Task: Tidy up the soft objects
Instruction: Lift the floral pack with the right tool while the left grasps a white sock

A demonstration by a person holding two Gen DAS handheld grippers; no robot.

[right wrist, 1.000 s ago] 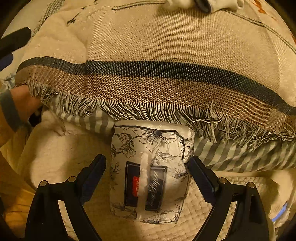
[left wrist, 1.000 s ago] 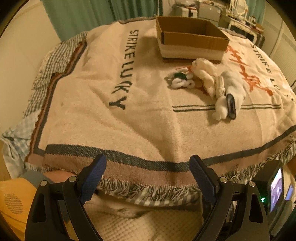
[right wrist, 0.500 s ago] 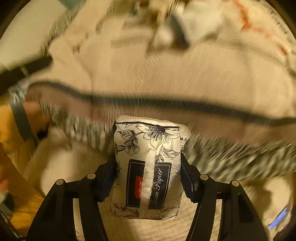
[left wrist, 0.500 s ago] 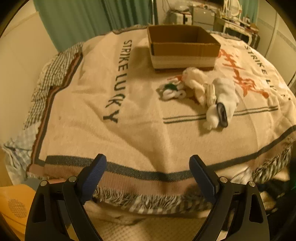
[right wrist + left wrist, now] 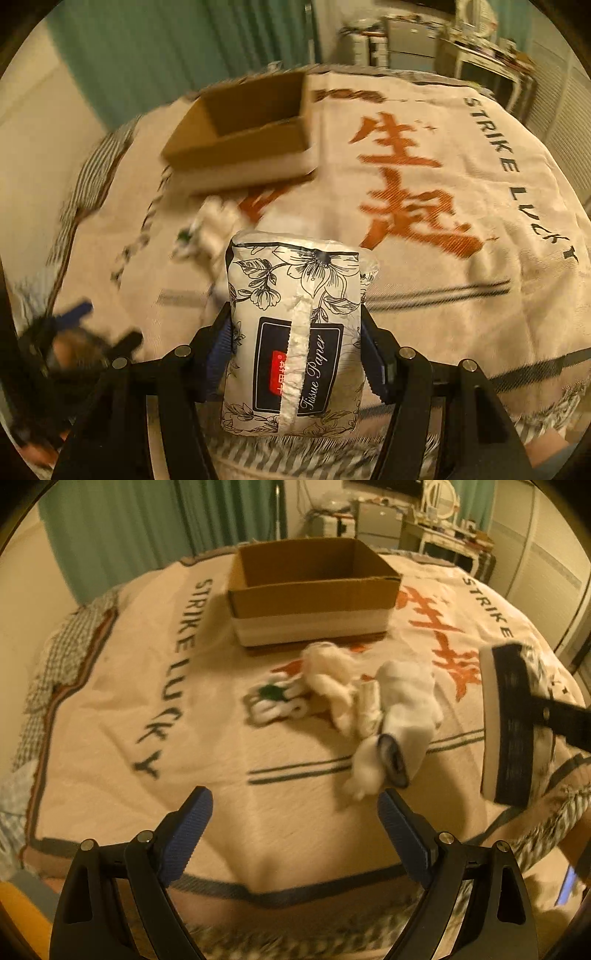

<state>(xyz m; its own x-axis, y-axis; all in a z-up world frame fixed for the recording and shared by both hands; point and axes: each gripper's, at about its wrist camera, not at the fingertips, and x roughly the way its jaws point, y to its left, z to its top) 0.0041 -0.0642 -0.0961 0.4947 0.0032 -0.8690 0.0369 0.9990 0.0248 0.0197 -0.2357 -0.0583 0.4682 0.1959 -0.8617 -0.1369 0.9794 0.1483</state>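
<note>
Right wrist | tissue pack (image 5: pixel 295 332) clamped between right claw (image 5: pixel 295 354) pads

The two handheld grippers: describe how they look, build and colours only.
Both are alike. The left gripper has a black plastic frame with cut-out openings and silver screw heads, and two fingers faced with ribbed blue pads. The right gripper shows the same black frame, silver screws and blue pads. No cables or markings show.

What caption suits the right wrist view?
Right gripper clamps a floral tissue pack above the blanket, cardboard box beyond.
</note>
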